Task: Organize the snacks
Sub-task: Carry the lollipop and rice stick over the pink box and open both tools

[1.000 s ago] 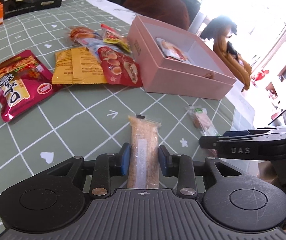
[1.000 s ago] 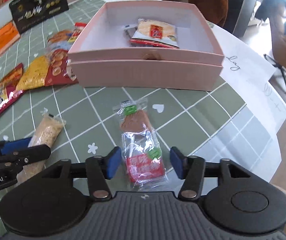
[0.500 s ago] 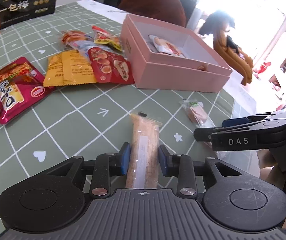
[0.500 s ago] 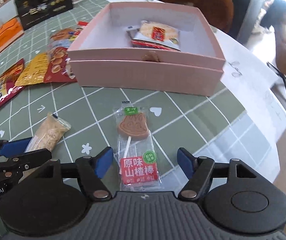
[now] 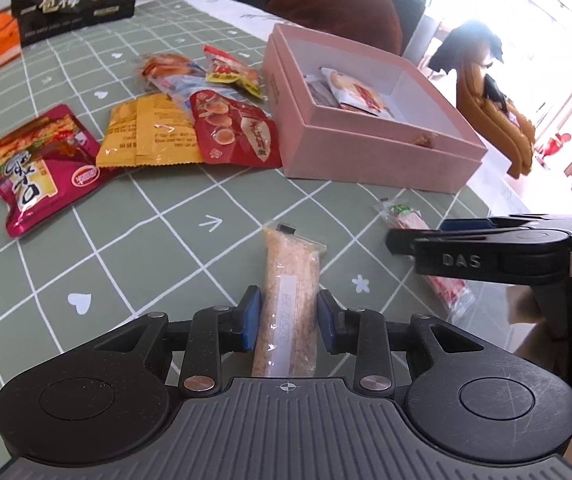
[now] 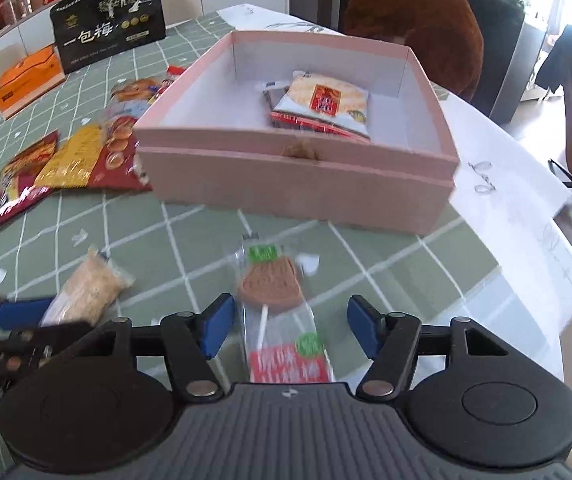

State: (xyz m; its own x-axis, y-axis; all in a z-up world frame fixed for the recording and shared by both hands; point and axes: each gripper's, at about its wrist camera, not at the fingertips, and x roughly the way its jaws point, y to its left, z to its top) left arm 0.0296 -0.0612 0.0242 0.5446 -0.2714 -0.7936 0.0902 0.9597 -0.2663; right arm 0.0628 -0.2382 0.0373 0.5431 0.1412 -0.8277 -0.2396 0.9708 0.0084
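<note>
From the left wrist camera, our left gripper [image 5: 287,322] has its blue pads closed against the sides of the rice-crisp bar [image 5: 290,300], which runs straight out between the fingers and past their tips. We judge this bar light and brittle under a thin, slick clear wrapper, so a gentle squeeze across its middle width suits it better than a pinch at the crimped end. Ahead and to the right of the fingers stands the open pink box [image 5: 369,152], a few packets already lying in it. Ahead and to the left, a loose spread of snack bags [image 5: 190,128] lies on the green checked tablecloth [image 5: 138,248]. Just to the right, the other gripper's black finger crosses the view above a second wrapped sweet.

From the right wrist camera, our right gripper [image 6: 289,330] stands over the hawthorn lollipop [image 6: 272,284]; its jaws are closing, the sweet lies between them, and both pads are still clear of the wrapper. We take it to be very light, with a hard flat head on a thin stick inside crinkly film that may slide. The printed lower part around the stick, nearest the palm, looks the safest hold. The pink box sits directly ahead, close beyond the fingertips.
</note>
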